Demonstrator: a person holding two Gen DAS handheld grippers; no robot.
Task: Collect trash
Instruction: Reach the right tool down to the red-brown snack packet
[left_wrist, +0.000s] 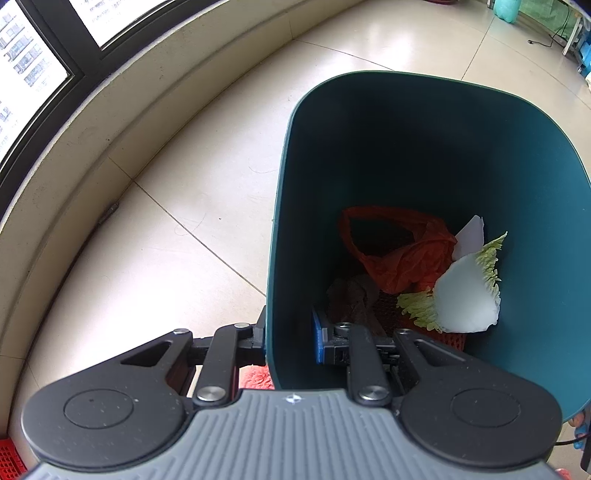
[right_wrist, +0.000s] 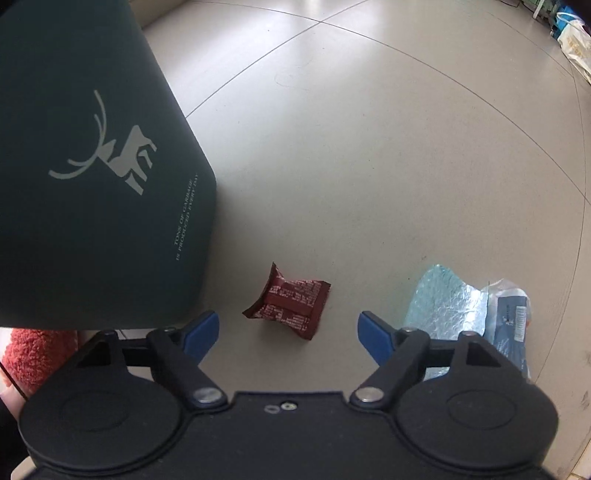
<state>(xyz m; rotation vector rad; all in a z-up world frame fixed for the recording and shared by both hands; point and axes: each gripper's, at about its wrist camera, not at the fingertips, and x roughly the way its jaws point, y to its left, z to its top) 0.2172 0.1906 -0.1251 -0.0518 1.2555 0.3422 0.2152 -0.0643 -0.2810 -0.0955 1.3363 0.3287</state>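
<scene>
left gripper (left_wrist: 290, 341) clamped on bin (left_wrist: 424, 140) wall | right gripper (right_wrist: 288, 330) spread wide above maroon wrapper (right_wrist: 290, 301)

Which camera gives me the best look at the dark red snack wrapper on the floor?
The right wrist view: the dark red snack wrapper lies unobstructed on the tile just ahead of the open right gripper. The left wrist view doesn't show it.
</scene>
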